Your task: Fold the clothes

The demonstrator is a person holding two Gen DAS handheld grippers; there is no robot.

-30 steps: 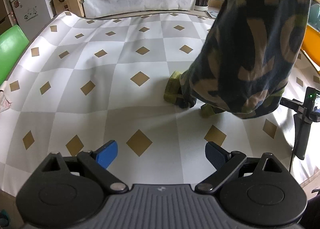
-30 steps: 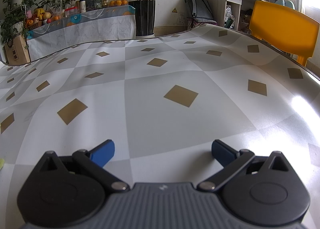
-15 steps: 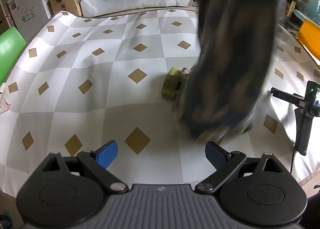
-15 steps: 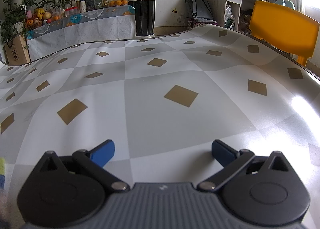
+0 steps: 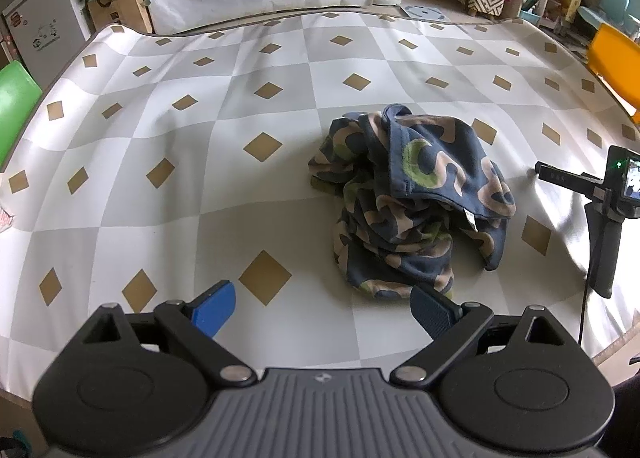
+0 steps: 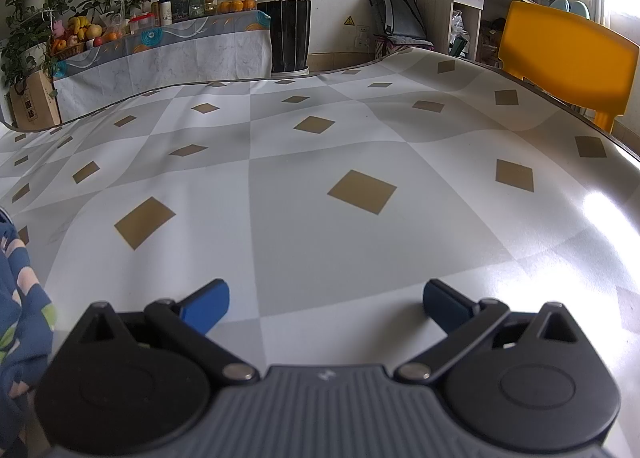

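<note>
The garment (image 5: 412, 202) lies crumpled in a heap on the checked tablecloth (image 5: 168, 146), toward the right half of the table, nothing holding it. The left gripper (image 5: 324, 308) stands with its fingers wide apart and empty; the heap sits ahead of it and off to its right, the near hem just beyond the right finger. The right gripper (image 6: 326, 306) is likewise spread and empty, facing bare cloth; only an edge of the garment (image 6: 20, 298) shows at its far left, close beside the tool. The heap has no clear long axis. In my judgement, the left gripper is better placed for the first pick.
</note>
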